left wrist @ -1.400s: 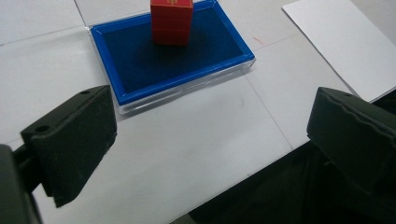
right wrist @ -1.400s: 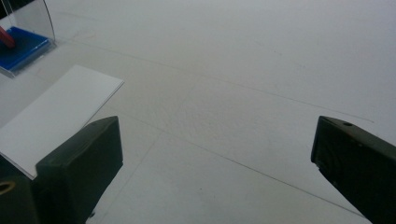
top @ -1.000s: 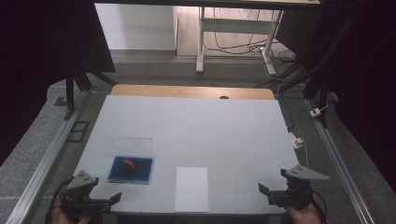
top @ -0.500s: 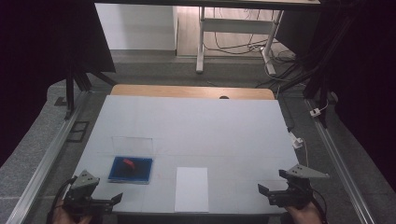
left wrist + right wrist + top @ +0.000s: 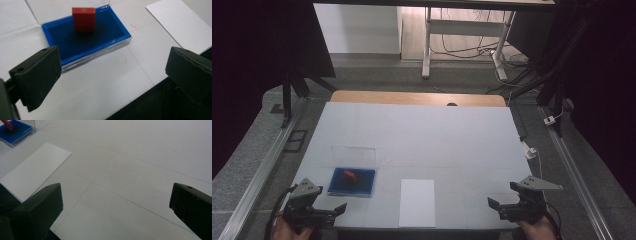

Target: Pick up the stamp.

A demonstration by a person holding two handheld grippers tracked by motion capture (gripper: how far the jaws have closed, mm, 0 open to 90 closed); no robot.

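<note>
Surface: white table top (image 5: 422, 135) with faint seam lines, wooden strip along its far edge, dark floor and cables beyond.
Left gripper: black two-jaw tool (image 5: 329, 212) held low at the table's near left corner; its jaws stand wide apart with nothing between them, as the left gripper view (image 5: 112, 75) shows.
Right gripper: black two-jaw tool (image 5: 498, 207) at the near right corner, jaws likewise spread and empty, over bare table in its own view (image 5: 116, 205).
Blue tray: shallow blue rectangular ink-pad tray in a clear plastic case (image 5: 362, 186), lid (image 5: 354, 155) raised behind it; it sits just ahead of the left gripper's jaws, apart from them (image 5: 50, 30).
Red block: small red rectangular stamp block (image 5: 349, 175) standing on the blue pad, tilted slightly, well ahead of the left jaws (image 5: 83, 19); a corner of it appears far off in the right gripper view (image 5: 7, 125).
White sheet: plain white rectangular paper (image 5: 417, 202) lying flat between the two grippers, just beside the tray, nearer the left gripper (image 5: 180, 22) (image 5: 32, 173).
</note>
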